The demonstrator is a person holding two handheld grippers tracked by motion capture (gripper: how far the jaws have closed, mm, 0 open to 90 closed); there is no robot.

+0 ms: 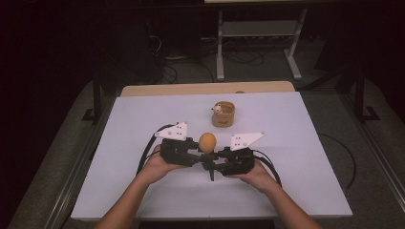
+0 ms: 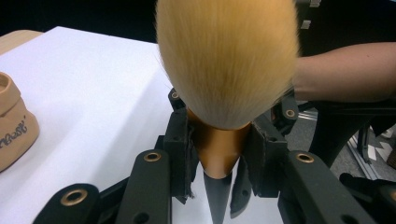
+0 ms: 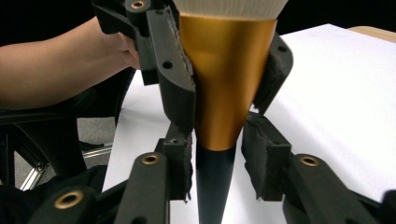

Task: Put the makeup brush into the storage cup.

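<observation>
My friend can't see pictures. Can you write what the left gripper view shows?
A big fluffy makeup brush stands bristles-up, its gold collar clamped between the left gripper's black jaws. Below lies a white table, with a tan pouch at the left edge and a person's forearm on the right.

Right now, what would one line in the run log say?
left tool: shut on makeup brush ferrule | right tool: jaws flank brush handle, gap visible | tan pouch: upright behind on table

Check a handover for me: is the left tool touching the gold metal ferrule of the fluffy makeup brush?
Touching. In the left gripper view, the left tool has both black pads pressed against the gold ferrule of the brush, with no gap on either side.
</observation>
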